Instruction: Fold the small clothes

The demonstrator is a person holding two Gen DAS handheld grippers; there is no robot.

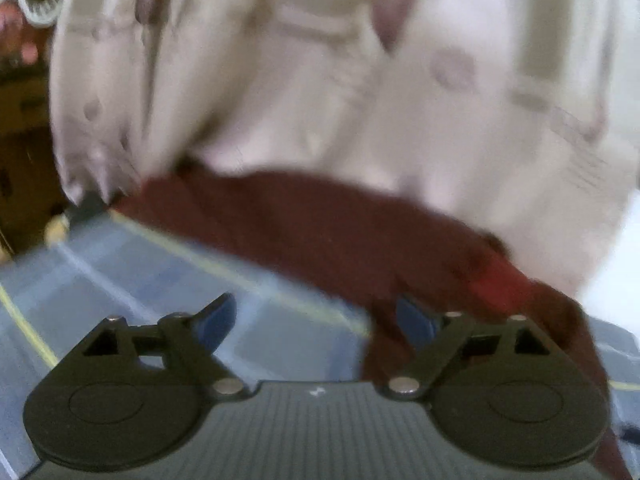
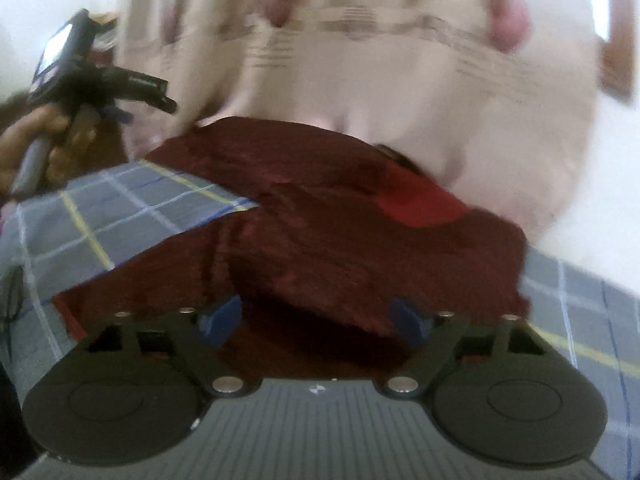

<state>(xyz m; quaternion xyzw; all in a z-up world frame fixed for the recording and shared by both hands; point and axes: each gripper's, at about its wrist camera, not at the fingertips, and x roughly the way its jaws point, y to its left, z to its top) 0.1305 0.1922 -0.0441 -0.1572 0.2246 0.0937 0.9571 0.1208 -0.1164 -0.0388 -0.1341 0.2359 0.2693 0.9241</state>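
Both tongs gape, empty: right gripper [image 2: 316, 322] over the maroon garment [image 2: 340, 232], left gripper [image 1: 316, 322] beside it. Soft, light, floppy cloth, I'd judge; pinch an edge.
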